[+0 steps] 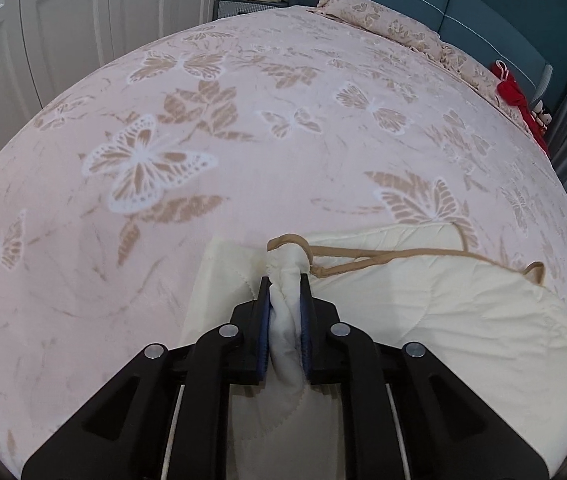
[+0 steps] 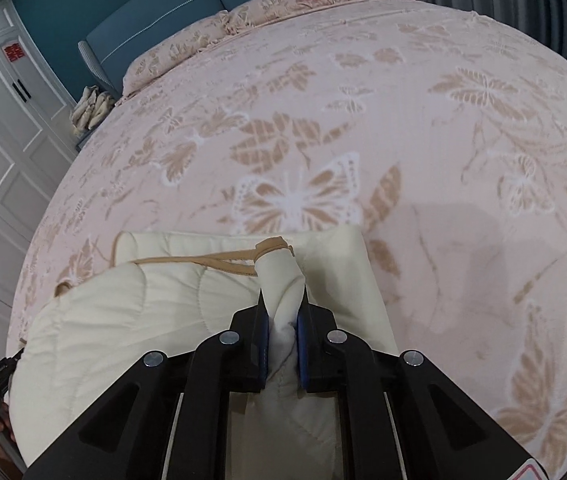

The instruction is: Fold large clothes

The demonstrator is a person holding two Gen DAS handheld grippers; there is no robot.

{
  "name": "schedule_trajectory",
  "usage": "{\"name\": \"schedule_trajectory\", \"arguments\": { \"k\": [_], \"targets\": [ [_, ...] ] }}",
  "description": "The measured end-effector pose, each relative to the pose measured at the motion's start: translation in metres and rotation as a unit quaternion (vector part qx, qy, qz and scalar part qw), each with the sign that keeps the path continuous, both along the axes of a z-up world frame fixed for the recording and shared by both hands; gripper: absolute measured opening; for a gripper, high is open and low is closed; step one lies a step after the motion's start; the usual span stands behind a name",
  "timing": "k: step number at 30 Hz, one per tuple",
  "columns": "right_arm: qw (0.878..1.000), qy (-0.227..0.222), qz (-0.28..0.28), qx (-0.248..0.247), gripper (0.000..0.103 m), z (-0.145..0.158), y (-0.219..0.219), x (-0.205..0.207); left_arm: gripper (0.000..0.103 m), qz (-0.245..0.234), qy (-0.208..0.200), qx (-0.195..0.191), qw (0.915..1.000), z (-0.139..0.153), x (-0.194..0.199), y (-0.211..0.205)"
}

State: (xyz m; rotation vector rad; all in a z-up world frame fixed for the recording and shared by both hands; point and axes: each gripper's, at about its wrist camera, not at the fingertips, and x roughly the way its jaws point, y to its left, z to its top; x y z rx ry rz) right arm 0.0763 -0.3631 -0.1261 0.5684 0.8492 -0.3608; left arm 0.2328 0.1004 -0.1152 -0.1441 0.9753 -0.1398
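Between both tongs [image 1: 285, 280] [image 2: 282, 296], bunched cream quilted garment [image 1: 443, 312] [image 2: 123, 320] corners sit clamped.

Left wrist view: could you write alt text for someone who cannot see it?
The black two-finger left gripper is shut on a bunched corner of a cream quilted garment with tan trim, which lies on a pink butterfly-patterned bedspread. White wardrobe doors stand behind.
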Motion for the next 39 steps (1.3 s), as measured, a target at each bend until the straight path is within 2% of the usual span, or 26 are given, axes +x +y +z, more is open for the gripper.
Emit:
{"name": "schedule_trajectory", "arguments": {
  "k": [7,9,10,11,12,13,16,17,19,21,24,26,30,39],
  "targets": [
    [1.0,-0.006,0.002,-0.03,0.011,-0.007,0.008,0.003,0.017,0.003,-0.021,0.008,0.9997,-0.01,-0.001,-0.004],
    [1.0,-0.007,0.002,-0.021,0.013,-0.004,0.006,0.002,0.018,0.001,-0.023,0.008,0.9997,-0.006,-0.002,-0.003],
    [1.0,-0.003,-0.002,-0.015,0.016,0.002,0.003,0.0,0.023,0.001,-0.022,0.013,0.9997,-0.001,-0.003,-0.003],
    [1.0,0.002,-0.013,-0.014,0.032,0.009,0.001,-0.002,0.028,0.003,-0.022,0.023,0.9995,0.006,-0.004,-0.003],
    [0.999,-0.002,-0.041,-0.018,0.039,0.025,-0.002,-0.013,0.049,0.014,-0.03,0.046,0.9984,0.021,-0.009,-0.001],
    [0.998,-0.018,-0.054,-0.024,0.039,0.039,-0.001,-0.022,0.061,0.017,-0.055,0.053,0.997,0.04,-0.018,0.0],
    [0.995,-0.06,-0.042,-0.063,0.039,0.085,0.019,-0.035,0.064,-0.001,-0.125,0.046,0.991,0.095,-0.039,-0.008],
    [0.995,-0.067,-0.019,-0.07,0.039,0.096,0.033,-0.029,0.064,-0.013,-0.136,0.045,0.9896,0.109,-0.041,-0.02],
    [0.995,-0.06,0.037,-0.064,0.038,0.102,0.063,-0.006,0.064,-0.04,-0.131,0.033,0.99,0.119,-0.039,-0.045],
    [0.993,-0.054,0.09,-0.055,0.038,0.097,0.098,0.019,0.064,-0.076,-0.106,0.014,0.9914,0.111,-0.034,-0.081],
    [0.988,-0.023,0.14,-0.069,0.038,0.083,0.134,0.047,0.063,-0.112,-0.076,0.04,0.99,0.081,-0.029,-0.126],
    [0.984,0.003,0.167,-0.068,0.038,0.068,0.152,0.064,0.063,-0.123,-0.064,0.048,0.9892,0.066,-0.028,-0.141],
    [0.982,0.032,0.177,-0.065,0.038,0.044,0.161,0.081,0.062,-0.124,-0.031,0.071,0.9893,0.028,-0.026,-0.154],
    [0.979,0.055,0.182,-0.073,0.038,0.008,0.167,0.094,0.063,-0.119,-0.029,0.091,0.9883,-0.002,-0.02,-0.16]
  ]
}}
